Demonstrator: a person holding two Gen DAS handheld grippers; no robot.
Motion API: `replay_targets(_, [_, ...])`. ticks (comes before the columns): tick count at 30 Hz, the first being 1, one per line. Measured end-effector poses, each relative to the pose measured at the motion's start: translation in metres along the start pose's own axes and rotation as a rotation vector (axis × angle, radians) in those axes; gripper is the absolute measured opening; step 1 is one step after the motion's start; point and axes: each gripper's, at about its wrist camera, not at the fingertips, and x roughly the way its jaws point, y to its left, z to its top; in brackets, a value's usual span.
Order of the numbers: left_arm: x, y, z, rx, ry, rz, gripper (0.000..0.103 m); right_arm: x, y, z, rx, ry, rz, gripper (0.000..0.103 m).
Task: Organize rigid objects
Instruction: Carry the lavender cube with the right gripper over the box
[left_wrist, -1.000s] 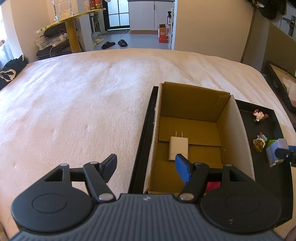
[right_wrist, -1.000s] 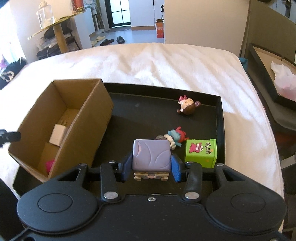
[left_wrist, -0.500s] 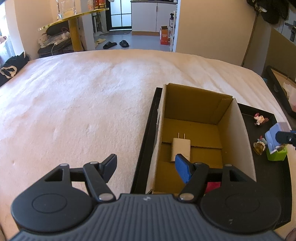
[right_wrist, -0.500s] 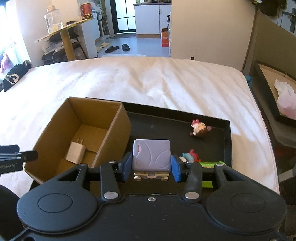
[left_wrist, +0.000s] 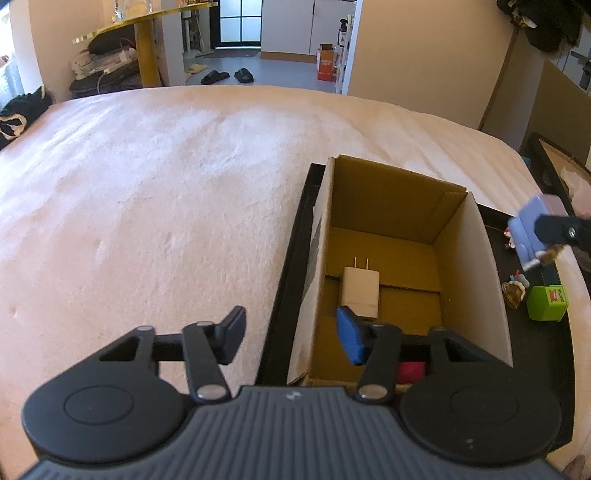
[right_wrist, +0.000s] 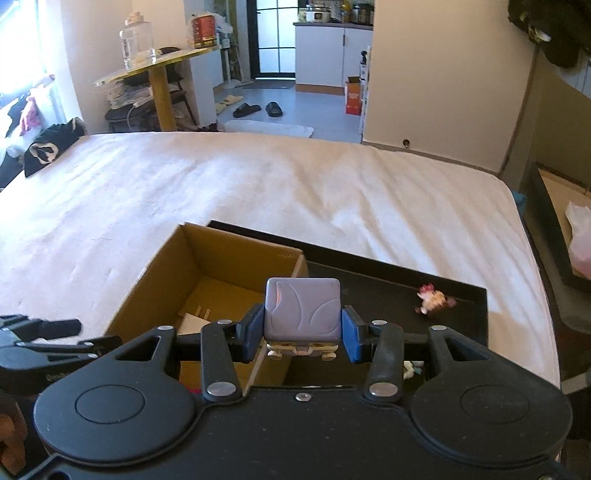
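Left wrist: one cardboard box (left_wrist: 480, 258), one charger (left_wrist: 361, 291), two figurines (left_wrist: 515, 291).

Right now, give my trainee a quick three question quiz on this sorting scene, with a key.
1. True or false: the right hand-held gripper is shut on the purple block toy.
2. What lies inside the cardboard box? A) white charger B) green cube C) doll
3. Fill in: the green cube sits on the black ____.

Key: 1 true; 2 A, the white charger; 3 tray.
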Motion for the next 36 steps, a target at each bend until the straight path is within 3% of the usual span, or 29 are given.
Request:
replay_targets(16, [0.011, 0.010, -0.002, -0.020, 0.026, -0.112, 0.011, 0.021, 0.057, 0.017, -0.103, 0.023, 0.044, 0.043])
replay_targets(29, [0.018, 0.021, -0.002, -0.065, 0.038, -0.176, 0.011, 0.041, 0.096, 0.027, -0.246, 0.037, 0.041, 0.043])
replay_targets(36, [0.018, 0.023, -0.001, -0.080, 0.038, -0.184, 0.011, 0.037, 0.112, 0.033, -0.398, -0.050, 0.019, 0.047])
